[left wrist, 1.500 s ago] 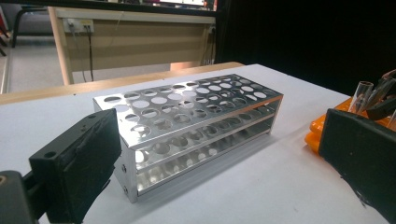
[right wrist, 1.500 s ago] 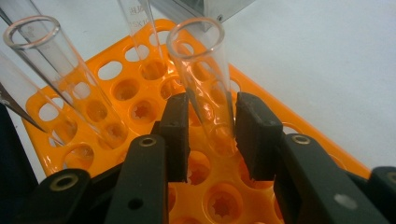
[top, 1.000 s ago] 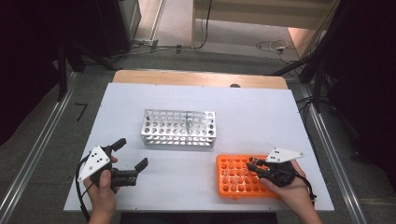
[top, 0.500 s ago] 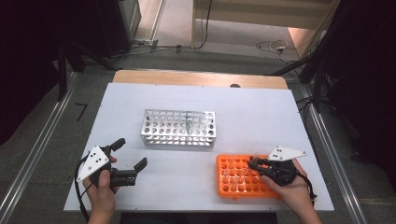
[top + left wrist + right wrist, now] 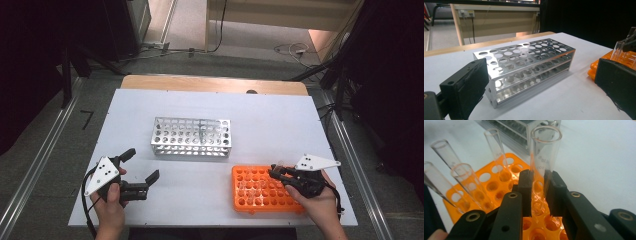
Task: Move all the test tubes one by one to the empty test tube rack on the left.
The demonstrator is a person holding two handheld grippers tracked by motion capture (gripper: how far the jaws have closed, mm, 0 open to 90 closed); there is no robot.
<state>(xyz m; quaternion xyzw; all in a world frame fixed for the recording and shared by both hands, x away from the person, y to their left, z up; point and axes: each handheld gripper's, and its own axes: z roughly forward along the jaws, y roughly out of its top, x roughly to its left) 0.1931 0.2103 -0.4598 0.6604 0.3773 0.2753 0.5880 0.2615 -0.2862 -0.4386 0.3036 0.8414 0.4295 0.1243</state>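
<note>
- Right gripper (image 5: 278, 172) sits over the near-right part of the orange rack (image 5: 260, 204), held in the right hand (image 5: 315, 200), whose forearm comes in from the bottom edge; its grey plate points up and right
- Right gripper view has its jaws closed tight on a glass tube (image 5: 543, 157), pads pressing both sides just below the printed marks; the tube stands nearly upright with its foot in a hole of the rack (image 5: 499, 185)
- Four more tubes (image 5: 496, 152) stand in the rack to the left of the held one, leaning slightly
- Left gripper (image 5: 140, 168) lies low over the near-left part of the table (image 5: 280, 120), well apart from both racks, in the left hand (image 5: 111, 197); its jaws stand wide open with nothing between them
- Left gripper view looks between those jaws at the metal rack (image 5: 529, 62), which stands in the middle of the table, with a corner of the orange rack (image 5: 596, 66) at the right
- Metal rack (image 5: 191, 136) lies behind and left of the orange one, not touching it
</note>
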